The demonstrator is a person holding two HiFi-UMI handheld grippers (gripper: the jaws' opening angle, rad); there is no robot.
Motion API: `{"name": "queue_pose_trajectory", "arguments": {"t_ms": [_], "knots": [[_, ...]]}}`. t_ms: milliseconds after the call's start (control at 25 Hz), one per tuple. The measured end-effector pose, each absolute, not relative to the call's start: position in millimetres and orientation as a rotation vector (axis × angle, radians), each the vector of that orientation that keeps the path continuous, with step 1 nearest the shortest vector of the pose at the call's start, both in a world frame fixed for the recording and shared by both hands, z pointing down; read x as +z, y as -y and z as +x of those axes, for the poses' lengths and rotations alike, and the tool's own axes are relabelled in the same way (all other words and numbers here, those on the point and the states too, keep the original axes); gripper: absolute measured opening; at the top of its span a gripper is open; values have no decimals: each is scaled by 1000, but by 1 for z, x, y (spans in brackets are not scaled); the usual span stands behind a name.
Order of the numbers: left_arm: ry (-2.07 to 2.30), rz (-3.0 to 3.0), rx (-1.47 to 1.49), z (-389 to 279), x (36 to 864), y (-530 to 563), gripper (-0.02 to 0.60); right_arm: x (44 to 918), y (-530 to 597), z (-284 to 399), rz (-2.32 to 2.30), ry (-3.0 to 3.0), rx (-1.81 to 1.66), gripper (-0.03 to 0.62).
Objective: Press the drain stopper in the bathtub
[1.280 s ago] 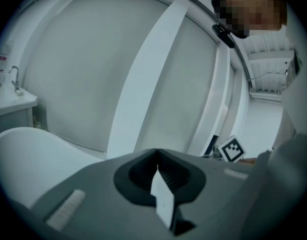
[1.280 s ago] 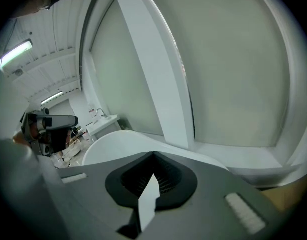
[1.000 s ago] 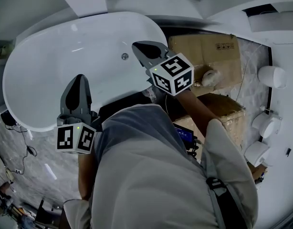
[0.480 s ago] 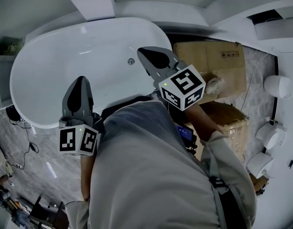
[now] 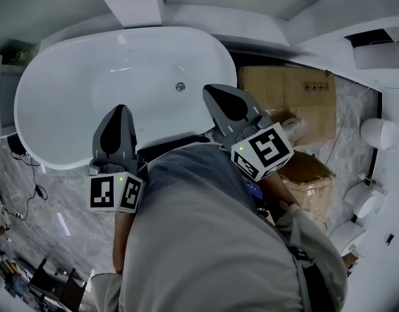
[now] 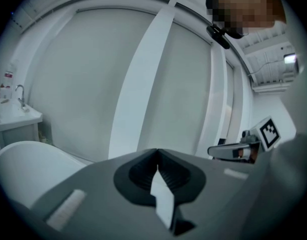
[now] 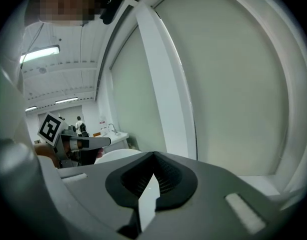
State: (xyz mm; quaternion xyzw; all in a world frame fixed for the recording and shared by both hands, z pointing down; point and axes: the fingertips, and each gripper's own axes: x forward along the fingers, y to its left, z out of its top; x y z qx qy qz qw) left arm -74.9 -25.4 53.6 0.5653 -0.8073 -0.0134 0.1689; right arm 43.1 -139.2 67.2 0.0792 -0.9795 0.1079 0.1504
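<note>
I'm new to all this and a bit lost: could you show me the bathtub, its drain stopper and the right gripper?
bathtub (image 5: 69,103): head view, bare white inner floor.
drain stopper (image 5: 180,86): head view, middle of the round metal cap.
right gripper (image 5: 208,91): head view, tip of its closed jaws.

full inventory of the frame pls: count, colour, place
bathtub: one, white, upper left
drain stopper: one, metallic, on the tub floor towards its right end
cardboard boxes: two, brown, right of the tub
round fixtures: three, white, along the right edge
cable: one, thin, on the grey floor at left
left gripper: grey, shut, over the tub's near rim
right gripper: grey, shut, at the tub's right end
shirt: grey, bottom centre
</note>
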Motion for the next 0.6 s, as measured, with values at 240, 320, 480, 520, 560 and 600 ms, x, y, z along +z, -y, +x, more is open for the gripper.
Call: {"name": "queue_pose_trajectory", "arguments": {"t_ms": [240,320,480,520,560,600], "knots": [[2270,1641,-42,-59,62,40,0,69,143,55,245,2813,267,-6],[2267,1643,-42,-56,63,43,0,69,145,57,257,2809,254,-6],[2256,1648,-45,-53,66,47,0,72,152,60,291,2795,251,-8],[2254,1649,-46,-52,67,49,0,74,154,60,296,2791,254,-9],[2252,1650,-46,-51,68,50,0,75,155,61,298,2787,256,-10],[2249,1650,-45,-50,70,51,0,77,155,61,297,2782,260,-11]]}}
